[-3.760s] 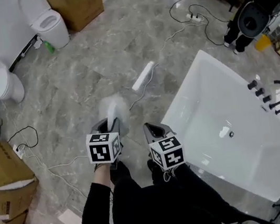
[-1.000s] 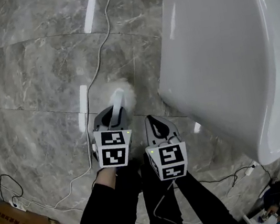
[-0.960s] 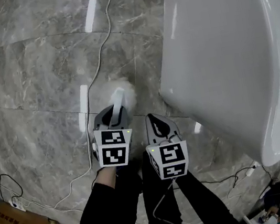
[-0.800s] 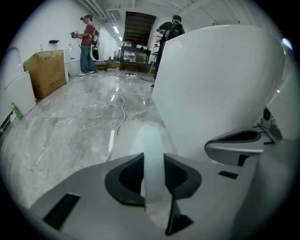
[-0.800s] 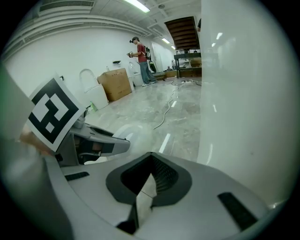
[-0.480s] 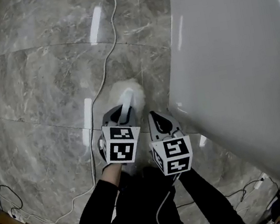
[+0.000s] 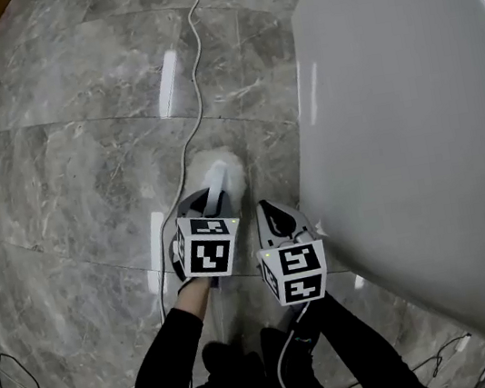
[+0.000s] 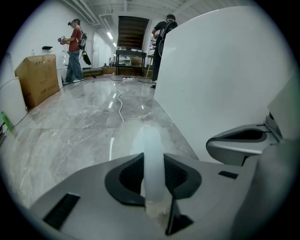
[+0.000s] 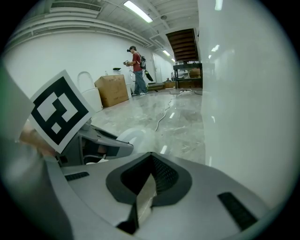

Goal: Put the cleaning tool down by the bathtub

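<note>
My left gripper (image 7: 210, 201) is shut on the pale handle (image 8: 153, 164) of the cleaning tool, a brush with a fluffy white head (image 7: 220, 170). The head hangs just above the grey marble floor, a little left of the white bathtub (image 7: 404, 115). In the left gripper view the handle runs forward between the jaws and the tub wall (image 8: 220, 89) rises close on the right. My right gripper (image 7: 276, 220) is shut with nothing in it, right beside the tub's outer wall (image 9: 243, 103). The right gripper view shows the brush head (image 9: 136, 137) at lower left.
A white cable (image 7: 192, 86) snakes across the floor from the far side down past my left gripper. A cardboard box (image 8: 37, 77) and a white toilet (image 9: 89, 96) stand far off. Two people (image 8: 74, 49) are in the background.
Over the last second I have come closer to the tub. The brush head has moved slightly toward the tub wall and the floor; both grippers keep their grip state.
</note>
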{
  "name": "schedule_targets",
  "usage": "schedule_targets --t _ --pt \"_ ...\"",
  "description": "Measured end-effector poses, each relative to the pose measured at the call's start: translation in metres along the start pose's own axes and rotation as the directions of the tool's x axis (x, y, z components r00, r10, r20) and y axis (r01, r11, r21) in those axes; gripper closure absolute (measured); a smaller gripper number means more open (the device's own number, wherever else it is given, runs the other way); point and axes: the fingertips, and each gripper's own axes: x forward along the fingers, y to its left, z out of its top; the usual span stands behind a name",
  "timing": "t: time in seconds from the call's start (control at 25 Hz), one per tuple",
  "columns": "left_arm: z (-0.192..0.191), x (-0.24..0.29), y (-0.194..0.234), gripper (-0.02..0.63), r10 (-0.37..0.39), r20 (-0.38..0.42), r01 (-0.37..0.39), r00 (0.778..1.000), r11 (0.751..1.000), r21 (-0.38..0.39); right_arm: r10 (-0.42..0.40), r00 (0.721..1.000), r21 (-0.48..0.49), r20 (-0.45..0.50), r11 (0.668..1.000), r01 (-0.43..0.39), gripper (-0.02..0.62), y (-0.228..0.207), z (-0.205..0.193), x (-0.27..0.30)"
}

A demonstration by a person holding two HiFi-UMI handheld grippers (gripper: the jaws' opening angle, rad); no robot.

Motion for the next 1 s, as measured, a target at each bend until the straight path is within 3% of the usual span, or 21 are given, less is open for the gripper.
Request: schedule_targets --t 0.68,1.0 --pt "0.001 0.069 0.013 0.512 0.001 -0.070 -0.003 0.998 1.000 -0.024 -0.024 0.996 0.002 0.087 1.000 0.024 0.597 -0.021 0.002 0.037" --pt "0.001 0.076 0.013 0.511 0.010 -0.071 -0.008 0.997 1.000 0.026 -0.037 0.994 0.004 0.107 0.999 0.037 0.597 -0.028 0.004 0.045"
